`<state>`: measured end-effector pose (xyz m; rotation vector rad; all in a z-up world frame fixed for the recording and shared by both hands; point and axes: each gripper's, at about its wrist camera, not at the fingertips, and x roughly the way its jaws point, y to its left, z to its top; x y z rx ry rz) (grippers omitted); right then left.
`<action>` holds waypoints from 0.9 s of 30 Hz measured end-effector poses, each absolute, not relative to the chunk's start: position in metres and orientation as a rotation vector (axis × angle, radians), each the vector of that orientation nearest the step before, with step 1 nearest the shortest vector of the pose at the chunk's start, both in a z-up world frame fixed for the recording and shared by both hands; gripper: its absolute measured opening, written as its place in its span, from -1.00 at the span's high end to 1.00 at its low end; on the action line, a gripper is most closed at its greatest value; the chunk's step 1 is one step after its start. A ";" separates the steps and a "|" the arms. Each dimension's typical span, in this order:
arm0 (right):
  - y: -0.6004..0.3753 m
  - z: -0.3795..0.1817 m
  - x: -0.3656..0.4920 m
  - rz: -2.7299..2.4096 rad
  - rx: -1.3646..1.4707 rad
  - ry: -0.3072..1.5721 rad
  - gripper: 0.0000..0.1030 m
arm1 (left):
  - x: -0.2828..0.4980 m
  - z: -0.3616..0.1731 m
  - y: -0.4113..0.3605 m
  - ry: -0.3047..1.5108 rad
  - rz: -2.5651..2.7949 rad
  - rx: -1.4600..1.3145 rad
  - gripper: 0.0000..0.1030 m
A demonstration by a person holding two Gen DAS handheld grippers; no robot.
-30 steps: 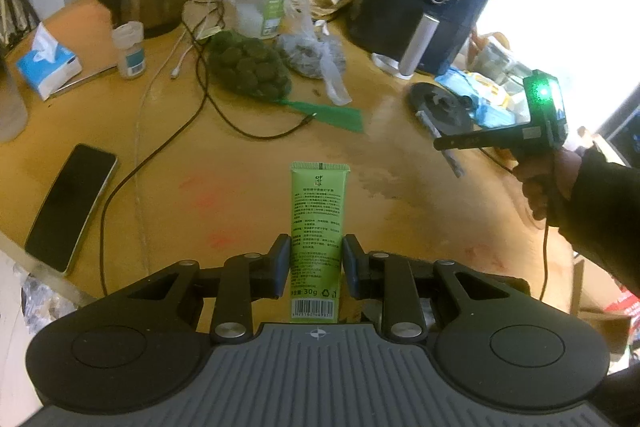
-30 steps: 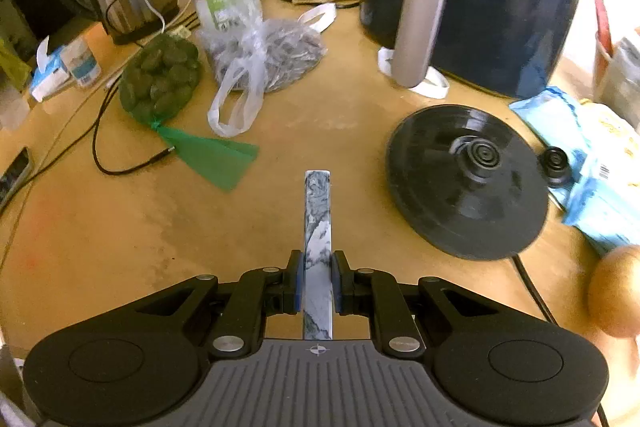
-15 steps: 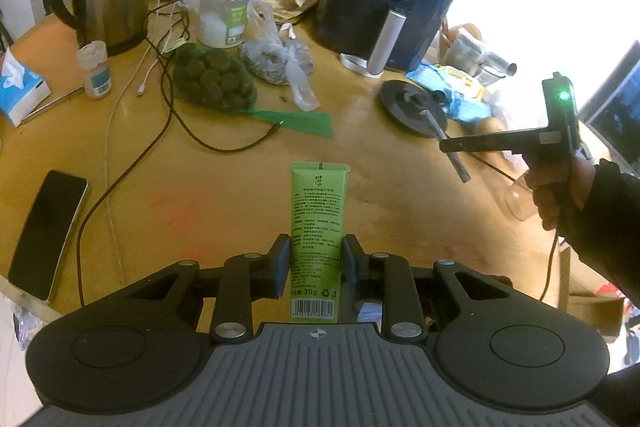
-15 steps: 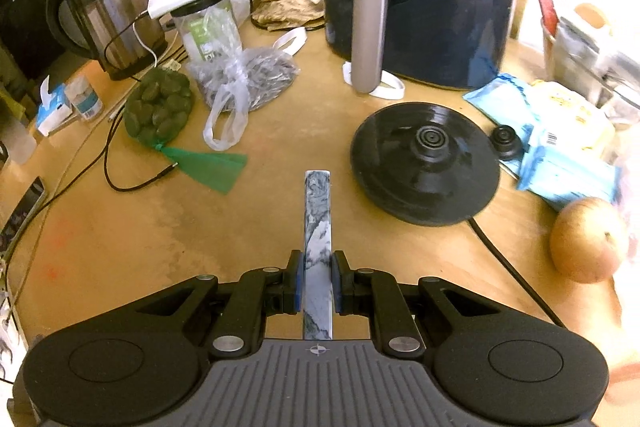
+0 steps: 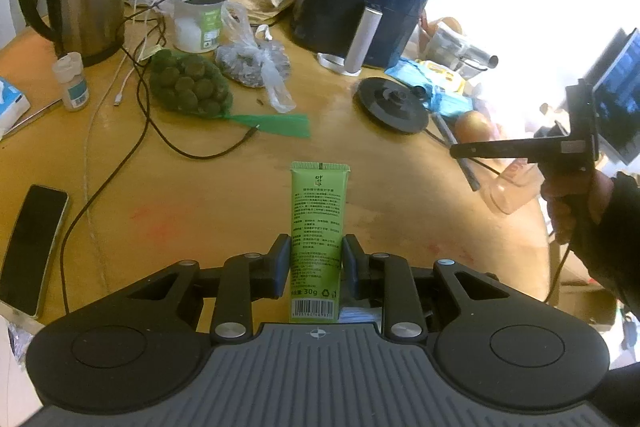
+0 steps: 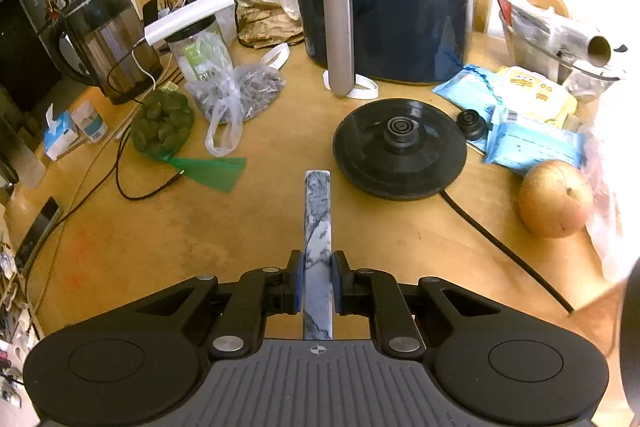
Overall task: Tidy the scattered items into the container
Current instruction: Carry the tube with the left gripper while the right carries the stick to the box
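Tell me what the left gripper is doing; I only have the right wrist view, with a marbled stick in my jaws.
Observer: The left gripper is shut on a green tube, its flat sealed end pointing forward.
Operator: Any container near me? I see none.
Observer: In the left wrist view a clear cup sits at the table's edge, just below the right gripper.
Operator: Where is my stick relative to it?
Observer: The marbled stick slants down toward the cup's left side; I cannot tell whether it is over the opening.
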<state>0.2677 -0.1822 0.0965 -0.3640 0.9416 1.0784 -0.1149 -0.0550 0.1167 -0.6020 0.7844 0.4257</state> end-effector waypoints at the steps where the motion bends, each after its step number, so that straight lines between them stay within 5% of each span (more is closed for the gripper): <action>1: -0.185 0.098 0.267 1.077 -0.360 0.940 0.68 | -0.114 0.117 -0.056 0.785 0.422 -0.602 0.46; 27: -0.239 0.121 0.226 1.019 -0.263 0.971 0.68 | -0.100 0.127 -0.050 0.774 0.323 -0.603 0.46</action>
